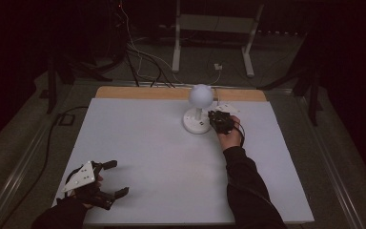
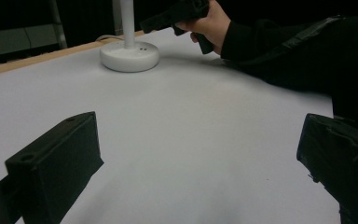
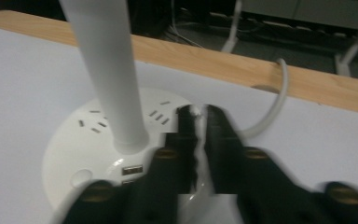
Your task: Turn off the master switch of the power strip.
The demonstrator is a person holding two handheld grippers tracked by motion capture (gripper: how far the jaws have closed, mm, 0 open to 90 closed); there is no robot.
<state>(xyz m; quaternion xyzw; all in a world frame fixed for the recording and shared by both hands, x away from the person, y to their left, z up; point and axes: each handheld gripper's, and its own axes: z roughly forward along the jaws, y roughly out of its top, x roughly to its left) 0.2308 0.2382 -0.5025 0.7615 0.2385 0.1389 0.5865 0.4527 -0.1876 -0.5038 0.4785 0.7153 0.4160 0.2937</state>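
Observation:
A white desk lamp stands at the table's far middle, with a globe head (image 1: 200,95) on a thin stem (image 3: 107,70) and a round base (image 1: 196,123) (image 2: 129,55) (image 3: 84,135) that has socket slots and USB ports. My right gripper (image 1: 213,117) (image 3: 199,112) (image 2: 168,16) is at the base's right side, its tips over the rim. Its jaws stand almost together with only a thin slit and nothing held. My left gripper (image 1: 118,179) (image 2: 198,126) rests near the front left corner, jaws wide apart over bare table.
The white tabletop (image 1: 147,143) has a wooden strip (image 1: 124,92) along its far edge. The lamp's white cable (image 3: 275,107) loops off behind the base. On the dark floor beyond are cables and a white metal stand (image 1: 214,24).

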